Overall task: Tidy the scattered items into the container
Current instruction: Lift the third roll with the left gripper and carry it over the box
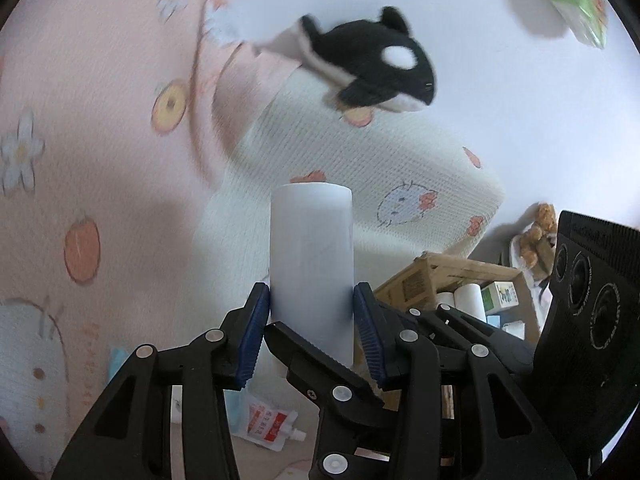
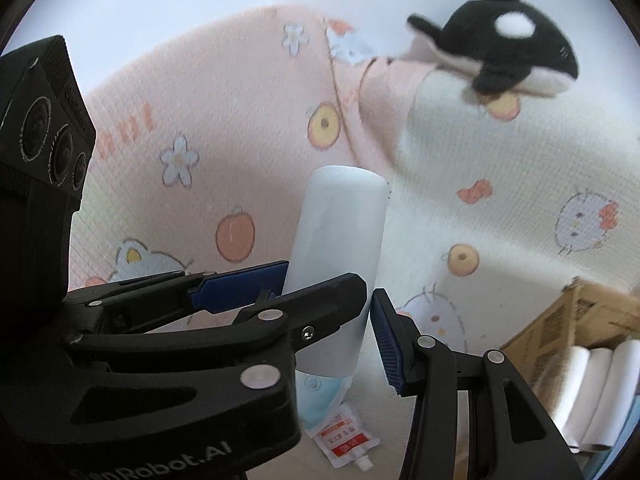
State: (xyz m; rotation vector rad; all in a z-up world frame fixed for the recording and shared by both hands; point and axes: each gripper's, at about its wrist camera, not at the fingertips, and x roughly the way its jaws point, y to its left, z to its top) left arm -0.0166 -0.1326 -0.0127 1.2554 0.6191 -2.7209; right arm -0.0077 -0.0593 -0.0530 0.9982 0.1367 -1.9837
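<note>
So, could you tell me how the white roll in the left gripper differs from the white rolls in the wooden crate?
The held roll is clamped between the pads of the left gripper; the crate rolls sit inside the wooden crate. The held roll is alone; the crate rolls are packed side by side. Both are plain white cylinders.

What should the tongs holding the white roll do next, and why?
Probably carry the white cylindrical roll sideways until it is over the light wooden crate. The left tongs already clamp it between their blue pads, and similar white rolls sit inside that crate, so it looks like the place for this one.
</note>
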